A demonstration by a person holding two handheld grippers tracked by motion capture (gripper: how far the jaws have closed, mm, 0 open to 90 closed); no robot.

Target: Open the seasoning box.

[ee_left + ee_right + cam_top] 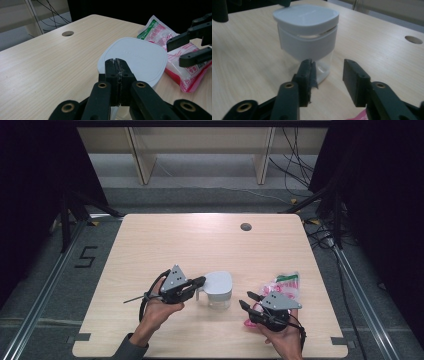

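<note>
High view gives me the wooden bench (200, 245) first, with its round cable hole (245, 226) toward the far edge. On my side of the middle stands the white-lidded container (218, 289), upright, its lower body clear. Just right of it lies a red-and-green printed plastic packet (282, 285), flat on the bench and near the right edge. My left tool (196, 284) sits against the container's left side at lid height; in the left gripper view its jaws are clenched together with nothing visible between them. My right tool (248, 300) hovers near the packet's edge, aimed at the container; its jaws are released, gaping with nothing between them, apart from the container.
</note>
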